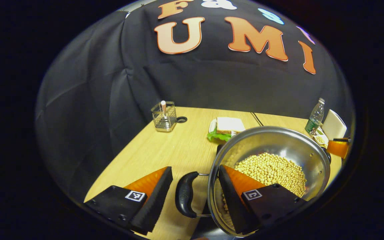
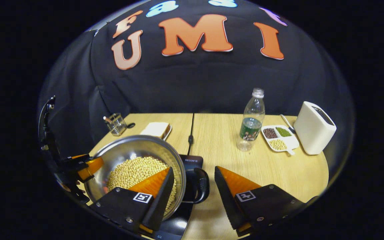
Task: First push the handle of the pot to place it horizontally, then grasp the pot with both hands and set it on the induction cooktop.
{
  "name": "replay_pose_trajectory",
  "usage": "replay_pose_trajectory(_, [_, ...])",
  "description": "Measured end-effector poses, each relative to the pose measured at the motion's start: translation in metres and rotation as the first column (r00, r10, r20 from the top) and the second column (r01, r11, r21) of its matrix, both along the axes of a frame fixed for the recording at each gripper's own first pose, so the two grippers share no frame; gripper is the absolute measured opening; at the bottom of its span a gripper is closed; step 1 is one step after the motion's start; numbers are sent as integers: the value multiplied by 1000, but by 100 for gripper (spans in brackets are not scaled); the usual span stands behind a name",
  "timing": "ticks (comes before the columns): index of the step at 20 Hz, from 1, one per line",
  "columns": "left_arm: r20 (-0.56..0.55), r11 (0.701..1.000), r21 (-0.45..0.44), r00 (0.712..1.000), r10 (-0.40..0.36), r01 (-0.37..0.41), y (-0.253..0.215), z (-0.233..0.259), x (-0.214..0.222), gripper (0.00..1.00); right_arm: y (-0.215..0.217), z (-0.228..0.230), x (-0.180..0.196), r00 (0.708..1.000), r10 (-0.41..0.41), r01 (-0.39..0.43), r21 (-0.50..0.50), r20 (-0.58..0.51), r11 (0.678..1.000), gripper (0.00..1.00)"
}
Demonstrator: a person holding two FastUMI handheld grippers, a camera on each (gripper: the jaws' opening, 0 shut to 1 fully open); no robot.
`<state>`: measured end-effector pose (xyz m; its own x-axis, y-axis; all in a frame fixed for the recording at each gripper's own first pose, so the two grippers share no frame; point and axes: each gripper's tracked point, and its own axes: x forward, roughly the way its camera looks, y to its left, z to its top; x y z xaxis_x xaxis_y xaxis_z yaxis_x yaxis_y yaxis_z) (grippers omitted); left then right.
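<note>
A steel pot (image 1: 278, 141) filled with yellow beans stands at the right of the left gripper view. Its black side handle (image 1: 185, 198) lies level between the fingers of my left gripper (image 1: 195, 172), which is open; one finger reaches over the rim. In the right gripper view the pot (image 2: 135, 146) sits on the black induction cooktop (image 2: 193, 162). The pot's other handle (image 2: 201, 185) lies between the spread fingers of my open right gripper (image 2: 193, 170). The left gripper (image 2: 85, 166) shows beyond the pot's far side.
On the wooden table (image 2: 218, 133) stand a water bottle (image 2: 252, 123), a divided dish of beans (image 2: 278, 136) and a white toaster (image 2: 313, 128). At the back are a wire holder (image 1: 164, 116) and a sandwich on a plate (image 1: 228, 126). A cable (image 2: 190, 133) runs along the table's seam.
</note>
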<state>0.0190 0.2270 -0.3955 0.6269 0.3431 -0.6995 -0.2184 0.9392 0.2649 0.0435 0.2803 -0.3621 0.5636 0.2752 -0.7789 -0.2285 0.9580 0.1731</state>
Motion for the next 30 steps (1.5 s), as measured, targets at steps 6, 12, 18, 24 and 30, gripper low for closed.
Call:
replay_pose_trajectory(6, [233, 999, 6, 971, -53, 53, -43, 87, 34, 89, -42, 95, 11, 973, -7, 4, 12, 230, 1000, 86])
replay_pose_trajectory(12, [435, 990, -21, 893, -117, 140, -111, 198, 38, 89, -90, 197, 6, 910, -46, 23, 61, 412, 998, 88])
replay_pose_trajectory(18, [564, 975, -47, 812, -154, 218, -153, 289, 27, 97, -134, 271, 2, 816, -56, 29, 57, 575, 998, 89])
replay_pose_trajectory(24, [612, 957, -22, 760, -217, 290, -178, 345, 16, 98, -155, 327, 2, 687, -13, -22, 38, 726, 999, 91])
replay_pose_trajectory(30, [691, 942, 14, 678, -251, 335, -201, 384, 7, 99, -170, 356, -4, 647, -50, -10, 74, 761, 997, 97])
